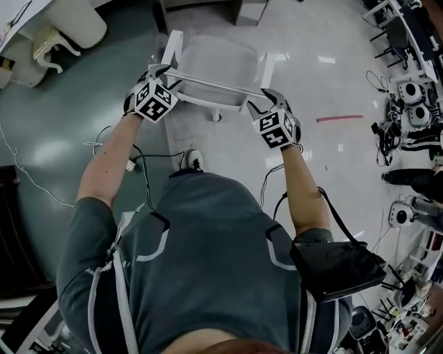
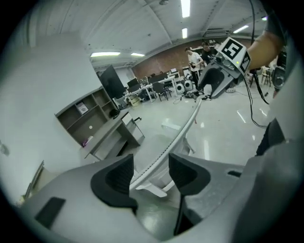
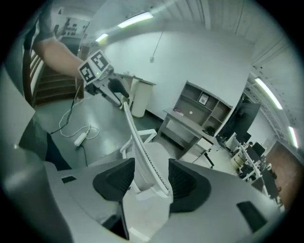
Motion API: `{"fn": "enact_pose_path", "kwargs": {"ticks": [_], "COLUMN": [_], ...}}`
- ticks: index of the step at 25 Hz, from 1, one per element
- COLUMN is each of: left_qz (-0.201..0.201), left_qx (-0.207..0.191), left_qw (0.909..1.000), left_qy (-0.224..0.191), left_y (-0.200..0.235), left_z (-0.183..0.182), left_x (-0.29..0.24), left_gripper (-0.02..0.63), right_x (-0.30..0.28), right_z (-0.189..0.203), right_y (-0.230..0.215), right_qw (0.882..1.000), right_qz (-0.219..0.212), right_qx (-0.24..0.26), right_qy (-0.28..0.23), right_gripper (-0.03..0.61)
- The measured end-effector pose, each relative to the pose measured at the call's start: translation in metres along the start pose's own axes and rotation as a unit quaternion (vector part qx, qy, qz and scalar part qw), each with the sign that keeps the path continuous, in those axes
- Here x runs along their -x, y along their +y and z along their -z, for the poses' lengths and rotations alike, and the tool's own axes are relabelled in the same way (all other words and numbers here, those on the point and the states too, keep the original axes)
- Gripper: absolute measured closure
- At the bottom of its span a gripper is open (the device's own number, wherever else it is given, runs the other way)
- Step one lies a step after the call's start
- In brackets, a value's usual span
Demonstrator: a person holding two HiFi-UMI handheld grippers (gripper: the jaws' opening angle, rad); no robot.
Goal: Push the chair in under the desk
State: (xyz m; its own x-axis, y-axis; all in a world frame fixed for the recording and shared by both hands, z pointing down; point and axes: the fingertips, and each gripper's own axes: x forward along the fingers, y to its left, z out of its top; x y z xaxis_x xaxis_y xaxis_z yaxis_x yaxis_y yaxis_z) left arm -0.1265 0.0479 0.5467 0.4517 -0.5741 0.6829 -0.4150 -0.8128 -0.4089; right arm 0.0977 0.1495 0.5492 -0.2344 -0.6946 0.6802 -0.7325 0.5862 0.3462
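Observation:
A white chair (image 1: pixel 220 57) stands in front of me in the head view, its seat facing a grey desk (image 1: pixel 249 10) at the top edge. My left gripper (image 1: pixel 161 75) is at the left end of the backrest's top rail (image 1: pixel 214 87), my right gripper (image 1: pixel 267 98) at the right end. In the left gripper view the open gripper (image 2: pixel 151 169) straddles the thin mesh backrest edge (image 2: pixel 179 135), with gaps at both pads. In the right gripper view the gripper (image 3: pixel 151 173) also stands open around the backrest (image 3: pixel 138 138), which runs nearer the right-hand pad.
A white cable and power strip (image 1: pixel 129 164) lie on the floor by my left arm. The grey desk (image 2: pixel 113 135) has an open shelf unit (image 2: pixel 81 115) beside it. Equipment and cables crowd the right edge (image 1: pixel 413 104). A red tape line (image 1: pixel 339 118) marks the floor.

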Motion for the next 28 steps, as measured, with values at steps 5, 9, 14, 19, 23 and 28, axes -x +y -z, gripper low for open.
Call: {"fn": "enact_pose_path", "kwargs": {"ticks": [5,9,14,19,23,28], "left_qz": [0.03,0.051,0.097,0.122,0.128,0.11], "left_qx": [-0.099,-0.141,-0.16,-0.16,-0.15,-0.152], "left_qw": [0.9938,0.987,0.9799,0.9771,0.9772,0.9789], "left_qy": [0.041,0.059,0.069,0.069,0.077,0.081], "left_y": [0.0,0.001,-0.008,-0.005,-0.002,0.011], "left_z": [0.024,0.031,0.036,0.037,0.037,0.033], "left_x": [-0.031,-0.051,-0.062,-0.069,-0.076,-0.088], "left_gripper": [0.367,0.375,0.437,0.44,0.44,0.437], "right_x": [-0.039,-0.062,-0.079,-0.085,-0.093,-0.099], "right_z": [0.016,0.025,0.028,0.028,0.029,0.026], "right_y": [0.011,0.006,0.004,-0.001,-0.006,-0.017], "right_qw": [0.997,0.995,0.994,0.992,0.99,0.989], "right_qz": [-0.005,-0.008,-0.019,-0.021,-0.035,-0.035], "right_qx": [0.065,0.067,0.061,0.075,0.075,0.08], "right_qy": [0.048,0.078,0.09,0.098,0.115,0.117], "right_gripper": [0.342,0.342,0.383,0.385,0.395,0.402]}}
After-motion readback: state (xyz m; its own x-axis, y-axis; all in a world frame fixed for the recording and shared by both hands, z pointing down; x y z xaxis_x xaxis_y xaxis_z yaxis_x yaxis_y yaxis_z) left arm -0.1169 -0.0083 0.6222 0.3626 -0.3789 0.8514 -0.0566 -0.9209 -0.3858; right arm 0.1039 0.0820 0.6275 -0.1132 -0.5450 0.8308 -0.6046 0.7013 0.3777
